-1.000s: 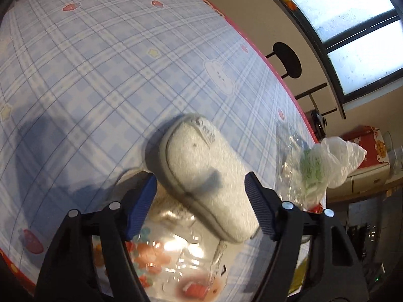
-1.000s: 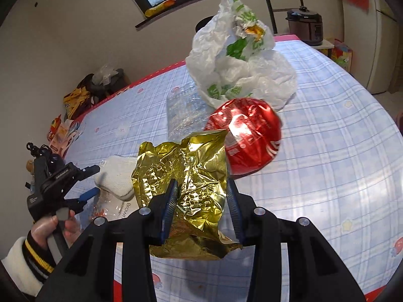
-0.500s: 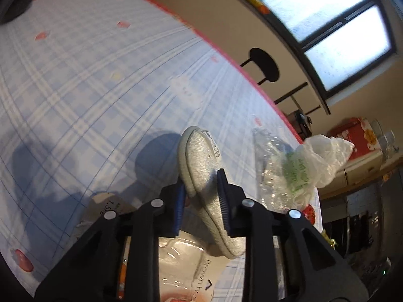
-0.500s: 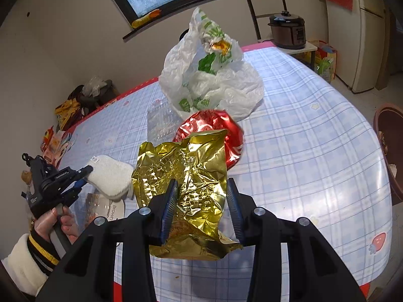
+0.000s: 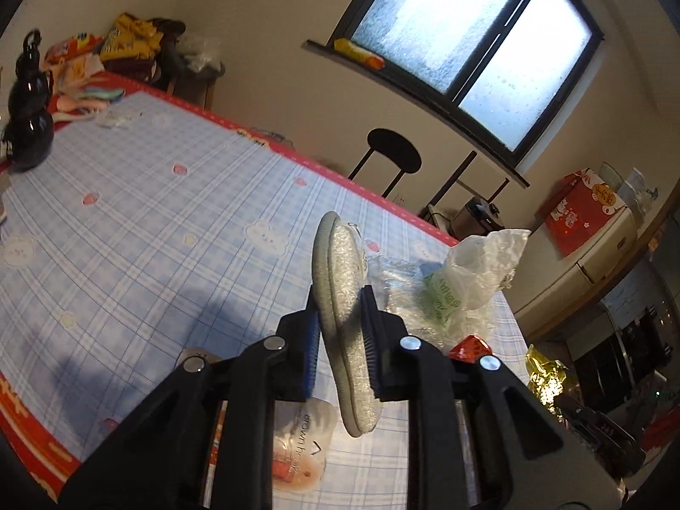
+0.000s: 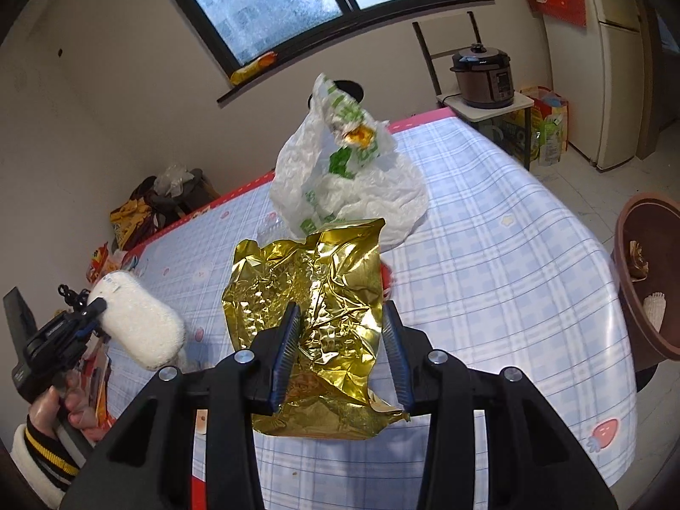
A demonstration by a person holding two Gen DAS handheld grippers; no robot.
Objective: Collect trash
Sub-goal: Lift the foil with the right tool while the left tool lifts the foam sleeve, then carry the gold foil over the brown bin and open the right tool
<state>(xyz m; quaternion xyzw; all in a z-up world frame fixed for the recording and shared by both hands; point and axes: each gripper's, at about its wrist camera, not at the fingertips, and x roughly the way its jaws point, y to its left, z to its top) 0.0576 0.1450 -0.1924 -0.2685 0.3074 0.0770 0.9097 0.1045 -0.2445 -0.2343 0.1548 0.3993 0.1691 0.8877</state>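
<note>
Left tongs [image 5: 340,335] first: they're clamped on a white foam tray [image 5: 345,318], turned on edge and lifted off the checked tablecloth [image 5: 148,233], both blue pads pressed against its sides. Under it, at about 6 o'clock, a clear plastic package [image 5: 301,446] with some print lies flat on the cloth. Off at 2 o'clock from my tongs sits a white plastic bag [image 5: 471,276] with green print, crumpled clear plastic just beside it. A bit of red wrapper [image 5: 469,348] peeks out at 3 o'clock, and gold foil further right.

Right view: my right tongs [image 6: 340,357] are closed on a crinkly gold foil bag [image 6: 310,297], held up above the table. Straight ahead at 12 o'clock the white plastic bag [image 6: 352,182] stands on the cloth, stuffed and peaked. At 9 o'clock my left hand [image 6: 72,403] shows with its tongs gripping the foam tray [image 6: 136,323] in the air. At 3 o'clock, past the table edge, a brown bin [image 6: 637,297] with some scraps inside.
</note>
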